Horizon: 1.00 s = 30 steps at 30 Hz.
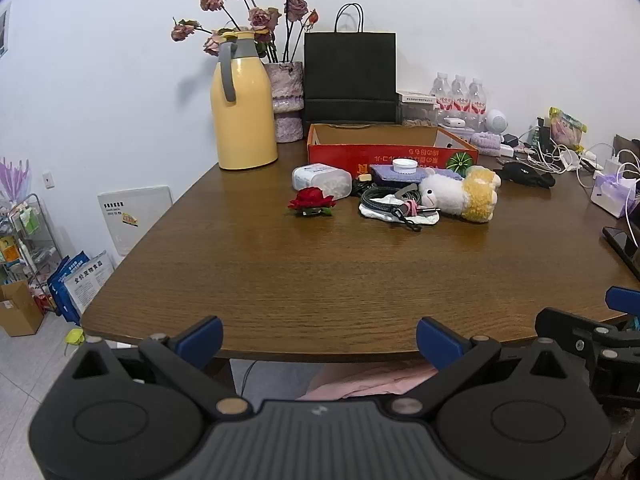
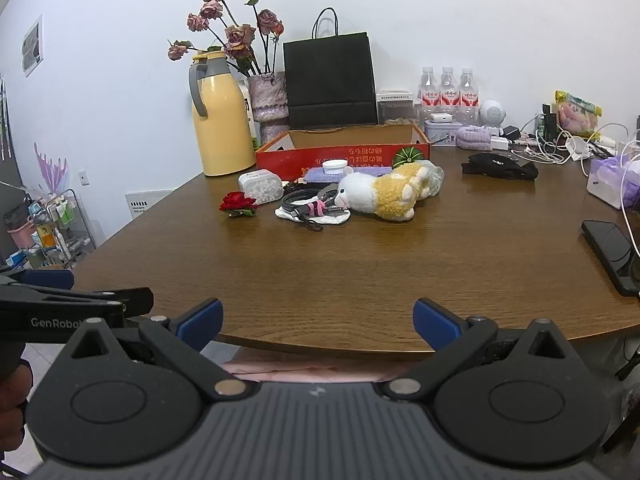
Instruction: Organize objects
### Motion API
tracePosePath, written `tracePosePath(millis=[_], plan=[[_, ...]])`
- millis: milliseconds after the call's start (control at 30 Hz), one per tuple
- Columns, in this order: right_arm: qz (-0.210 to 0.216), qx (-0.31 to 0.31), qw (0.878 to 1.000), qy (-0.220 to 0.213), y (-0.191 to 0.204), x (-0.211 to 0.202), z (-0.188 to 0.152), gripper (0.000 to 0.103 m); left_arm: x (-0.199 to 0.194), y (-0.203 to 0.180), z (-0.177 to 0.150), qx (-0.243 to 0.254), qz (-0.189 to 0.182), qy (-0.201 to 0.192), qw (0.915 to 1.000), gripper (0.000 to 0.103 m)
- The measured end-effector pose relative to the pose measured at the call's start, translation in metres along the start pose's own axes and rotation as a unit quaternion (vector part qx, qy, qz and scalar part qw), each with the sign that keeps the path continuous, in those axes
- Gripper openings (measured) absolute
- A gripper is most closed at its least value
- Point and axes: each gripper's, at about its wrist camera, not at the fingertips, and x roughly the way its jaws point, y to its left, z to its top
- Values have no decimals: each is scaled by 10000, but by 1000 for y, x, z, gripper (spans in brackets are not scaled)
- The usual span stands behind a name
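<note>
Both claws are held at the near edge of the tabletop (image 1: 320, 280), well apart from the clutter. Left claw (image 1: 319, 338): jaws spread wide, nothing between them. Right claw (image 2: 318, 320): likewise wide apart and empty.

Items to be sorted are bunched toward the far side, just in front of the red cardboard box (image 1: 392, 152), which appears empty as far as can be seen: a red rose (image 1: 312, 202), a clear tub of white beads (image 1: 322, 180), a coiled cable (image 1: 386, 200) lying on a white cloth, and a plush sheep (image 1: 460, 196) on its side. A white lid (image 1: 405, 166) sits on a purple pad against the box front.

Judged step: first approach, nothing yet picked. The box is taken as the likely receptacle.

Advice for the step: the outermost item is best taken first, rose by the left claw, sheep by the right, so the cable pile is not disturbed. The sheep should be gripped across its body; the soft fill will compress. The cable is best left until its neighbours are cleared.
</note>
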Motion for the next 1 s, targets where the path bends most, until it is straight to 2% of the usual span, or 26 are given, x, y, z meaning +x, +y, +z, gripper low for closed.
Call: tracePosePath(millis=[233, 533, 667, 1000], plan=[[15, -1, 10000, -27, -1, 4, 3, 103, 8, -1, 0, -20, -14, 71, 10000, 103], [-189, -101, 9998, 19, -2, 24, 11, 103, 32, 0, 9, -98, -64, 260, 9996, 103], [-93, 46, 9999, 55, -6, 32, 14, 103, 42, 2, 10, -94, -79, 376, 9992, 103], [-303, 94, 9995, 30, -15, 32, 16, 103, 36, 3, 15, 10, -105, 281, 9996, 103]])
